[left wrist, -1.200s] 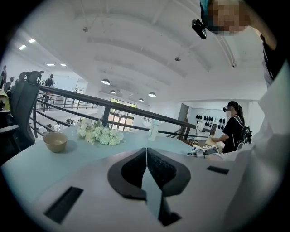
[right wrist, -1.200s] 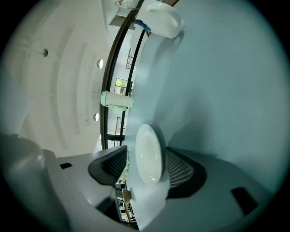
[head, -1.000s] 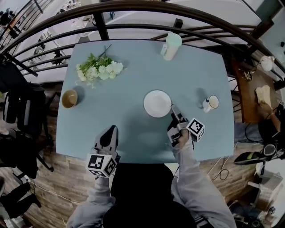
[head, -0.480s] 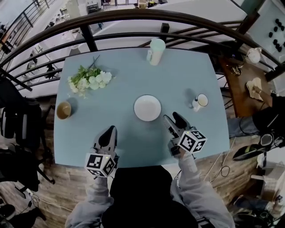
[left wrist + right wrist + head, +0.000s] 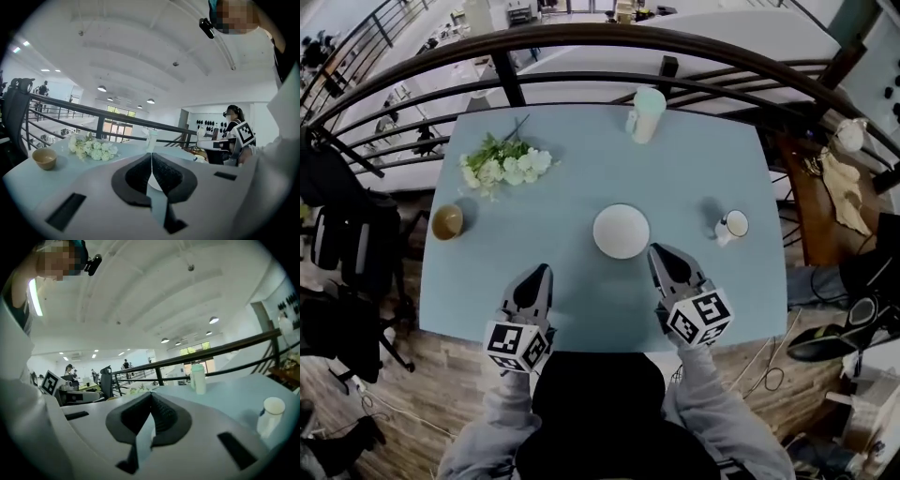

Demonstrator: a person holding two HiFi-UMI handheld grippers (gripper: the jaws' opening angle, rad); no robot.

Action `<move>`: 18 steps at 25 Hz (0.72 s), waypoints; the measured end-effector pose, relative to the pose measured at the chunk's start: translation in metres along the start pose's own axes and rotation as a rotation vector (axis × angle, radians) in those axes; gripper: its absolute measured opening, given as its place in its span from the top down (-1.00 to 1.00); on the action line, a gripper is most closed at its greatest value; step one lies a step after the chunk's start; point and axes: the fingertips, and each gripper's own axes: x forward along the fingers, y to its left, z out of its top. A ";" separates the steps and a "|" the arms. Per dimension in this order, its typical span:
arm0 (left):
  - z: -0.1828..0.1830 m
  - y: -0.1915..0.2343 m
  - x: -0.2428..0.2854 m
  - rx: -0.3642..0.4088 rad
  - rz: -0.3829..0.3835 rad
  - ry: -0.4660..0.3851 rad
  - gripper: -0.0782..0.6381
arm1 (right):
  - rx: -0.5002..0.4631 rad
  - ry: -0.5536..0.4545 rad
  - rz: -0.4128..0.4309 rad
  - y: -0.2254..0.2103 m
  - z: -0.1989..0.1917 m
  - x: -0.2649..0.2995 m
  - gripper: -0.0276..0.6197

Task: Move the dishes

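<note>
A white plate (image 5: 621,232) lies near the middle of the pale blue table (image 5: 581,300). A brown bowl (image 5: 447,222) sits at the left edge, and a white mug (image 5: 732,226) stands at the right. My left gripper (image 5: 542,270) hovers shut over the front of the table, left of the plate, holding nothing. My right gripper (image 5: 659,251) is shut and empty just in front of the plate's right side, apart from it. In the left gripper view the shut jaws (image 5: 151,155) point past the bowl (image 5: 45,158). The right gripper view shows the mug (image 5: 269,416) at right.
A tall pale green tumbler (image 5: 648,113) stands at the table's far edge. White flowers (image 5: 502,166) lie at the far left. A dark curved railing (image 5: 600,42) runs behind the table. A black chair (image 5: 342,244) stands left of it, and a wooden side table (image 5: 839,202) right.
My right gripper has drawn back from the plate's right edge toward the table's front edge. The left gripper has stayed in place. The dishes have not moved.
</note>
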 end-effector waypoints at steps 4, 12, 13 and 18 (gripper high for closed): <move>-0.001 0.009 -0.021 -0.009 0.090 -0.009 0.73 | -0.102 0.054 0.136 0.034 -0.002 0.026 0.90; -0.024 0.039 -0.082 -0.027 0.304 -0.010 0.73 | -0.116 0.079 0.390 0.112 -0.010 0.083 0.90; -0.027 0.043 -0.089 -0.028 0.331 -0.011 0.73 | -0.125 0.084 0.414 0.122 -0.011 0.091 0.90; -0.036 0.063 -0.125 -0.049 0.458 -0.025 0.73 | -0.175 0.121 0.538 0.169 -0.024 0.131 0.89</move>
